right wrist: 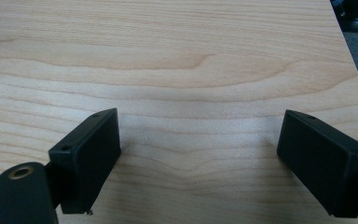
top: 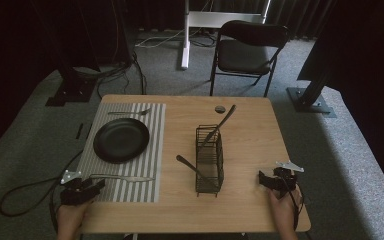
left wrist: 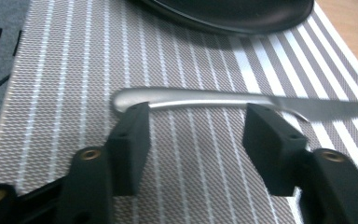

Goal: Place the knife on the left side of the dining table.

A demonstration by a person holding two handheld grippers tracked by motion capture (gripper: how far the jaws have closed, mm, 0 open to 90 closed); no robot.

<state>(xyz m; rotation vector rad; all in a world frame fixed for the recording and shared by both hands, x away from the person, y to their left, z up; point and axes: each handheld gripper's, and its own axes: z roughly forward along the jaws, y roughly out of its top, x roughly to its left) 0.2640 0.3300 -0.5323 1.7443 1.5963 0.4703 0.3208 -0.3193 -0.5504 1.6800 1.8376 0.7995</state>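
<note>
A silver knife (top: pixel 125 177) lies along the near edge of a striped placemat (top: pixel 150 150), with its handle (left wrist: pixel 191 98) just past the tips of my left gripper (left wrist: pixel 198 121). That left gripper (top: pixel 97 186) stands open over the mat's near left corner and holds nothing. A black plate (top: pixel 121 140) sits mid-mat, and a fork (top: pixel 129 112) lies beyond it. My right gripper (top: pixel 262 180) rests open at the table's near right. Its jaws (right wrist: pixel 200 121) stand wide apart over bare wood.
A black wire caddy (top: pixel 210 160) stands mid-table, and two utensils (top: pixel 224 119) lean out of it. A small dark round thing (top: pixel 220 108) lies near the far edge. Behind the table is a black folding chair (top: pixel 247 50). Cables trail on the grey carpet at left.
</note>
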